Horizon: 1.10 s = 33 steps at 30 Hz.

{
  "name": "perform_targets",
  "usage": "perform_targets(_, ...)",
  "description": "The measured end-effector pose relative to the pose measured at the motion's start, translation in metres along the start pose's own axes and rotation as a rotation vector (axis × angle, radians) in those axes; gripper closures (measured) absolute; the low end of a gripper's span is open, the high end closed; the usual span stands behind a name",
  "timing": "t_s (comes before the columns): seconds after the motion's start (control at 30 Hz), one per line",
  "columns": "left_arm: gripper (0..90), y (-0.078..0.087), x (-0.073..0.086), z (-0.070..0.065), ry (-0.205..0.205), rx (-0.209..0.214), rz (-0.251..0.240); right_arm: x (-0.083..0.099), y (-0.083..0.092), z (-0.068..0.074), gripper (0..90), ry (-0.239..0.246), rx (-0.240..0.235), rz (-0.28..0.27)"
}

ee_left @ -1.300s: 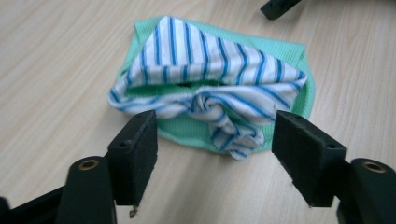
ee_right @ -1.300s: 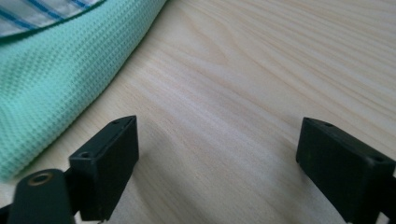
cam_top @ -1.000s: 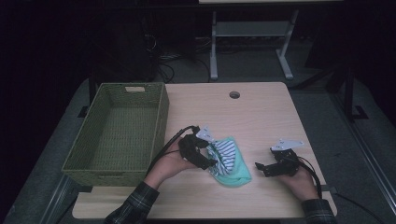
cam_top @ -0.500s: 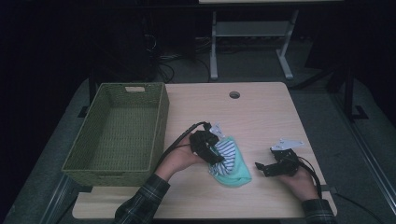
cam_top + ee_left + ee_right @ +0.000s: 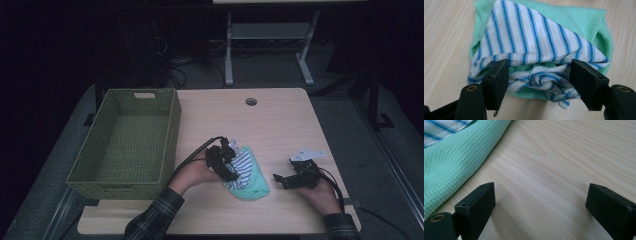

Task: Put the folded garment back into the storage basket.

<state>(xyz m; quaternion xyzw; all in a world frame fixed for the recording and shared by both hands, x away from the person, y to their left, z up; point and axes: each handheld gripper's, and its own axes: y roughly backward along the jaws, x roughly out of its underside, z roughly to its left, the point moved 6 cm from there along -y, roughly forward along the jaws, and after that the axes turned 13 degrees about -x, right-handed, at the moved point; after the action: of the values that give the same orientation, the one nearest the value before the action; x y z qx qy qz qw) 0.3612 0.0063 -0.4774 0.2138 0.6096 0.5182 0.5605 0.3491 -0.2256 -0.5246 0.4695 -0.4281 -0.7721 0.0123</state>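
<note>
Dim room behind, cables and a metal stand on the floor; pale wooden table (image 5: 280, 120) in front.

High view: woven green basket (image 5: 127, 145) at the table's left, nothing visible inside. Just right of it, near the front edge, a small bundle of cloth: striped cloth (image 5: 243, 164) lying on mint towel (image 5: 252, 186). Left gripper (image 5: 226, 167) down on the bundle's left side. Right gripper (image 5: 280, 178) resting on bare wood just right of the towel, apart from it.

Left gripper view: jaws spread wide, straddling the crumpled near end of the striped cloth (image 5: 541, 82), mint towel (image 5: 579, 20) under and behind it. Jaws just eased inward a little, cloth between them; left pad (image 5: 499, 80) touching the fabric edge, right pad (image 5: 586, 80) brushing it, no firm squeeze to be seen. Not yet a grasp.

Right gripper view: jaws wide apart over plain wood, holding nothing; mint towel (image 5: 454, 167) edge off to the upper left, a sliver of striped cloth (image 5: 441, 130) beyond.

Step in hand, by judgement: settling on the bundle for a pick. Next move likely calls for clamping deep enough to catch both layers, then lifting toward the basket without shedding the towel.
</note>
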Motion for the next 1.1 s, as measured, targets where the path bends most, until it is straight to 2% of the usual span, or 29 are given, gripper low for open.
perform_targets(0.27,28.4,-0.012,0.007,-0.004,-0.029,0.010,0.039,0.000,0.000,0.000,8.6,0.001,0.000,0.000)
perform_targets(0.5,27.7,-0.018,0.012,-0.004,-0.005,0.054,0.054,0.000,0.000,0.000,8.6,0.000,0.002,-0.001)
perform_targets(0.7,28.3,-0.019,0.012,-0.005,0.001,0.052,0.055,0.000,0.000,0.000,8.6,0.000,0.001,0.000)
perform_targets(0.97,39.4,-0.016,0.012,-0.008,-0.013,0.056,0.065,0.000,0.000,0.000,8.6,-0.001,0.002,-0.001)
perform_targets(1.1,50.6,-0.015,0.012,-0.009,-0.004,0.066,0.072,0.000,0.000,0.000,8.6,-0.002,0.002,-0.001)
